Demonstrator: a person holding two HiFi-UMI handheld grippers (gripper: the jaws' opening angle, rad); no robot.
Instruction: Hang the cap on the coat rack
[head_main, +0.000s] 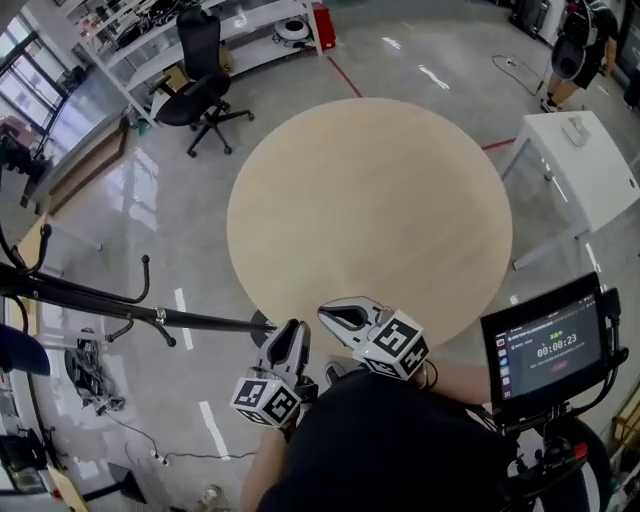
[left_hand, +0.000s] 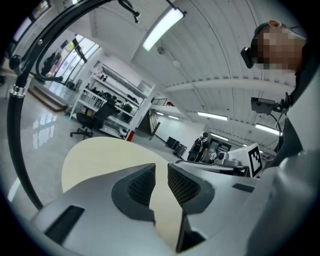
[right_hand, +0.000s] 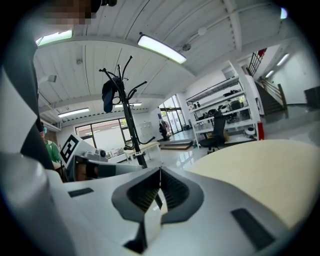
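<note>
Empty, the left gripper (left_hand: 161, 172) holds its jaws slightly apart, the right gripper (right_hand: 160, 172) pressed together. A dark blue fabric cap (right_hand: 109, 95) hangs on the black metal coat rack (right_hand: 131, 131), off leftward, nearer the left gripper.

The round table (head_main: 370, 210) is seen at centre, the coat rack (head_main: 120, 302) at left, the office chair (head_main: 200, 85) upper left.

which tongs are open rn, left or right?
The left tongs: a clear gap shows between its jaws, with nothing in it. The right tongs have their jaws closed together, empty.
</note>
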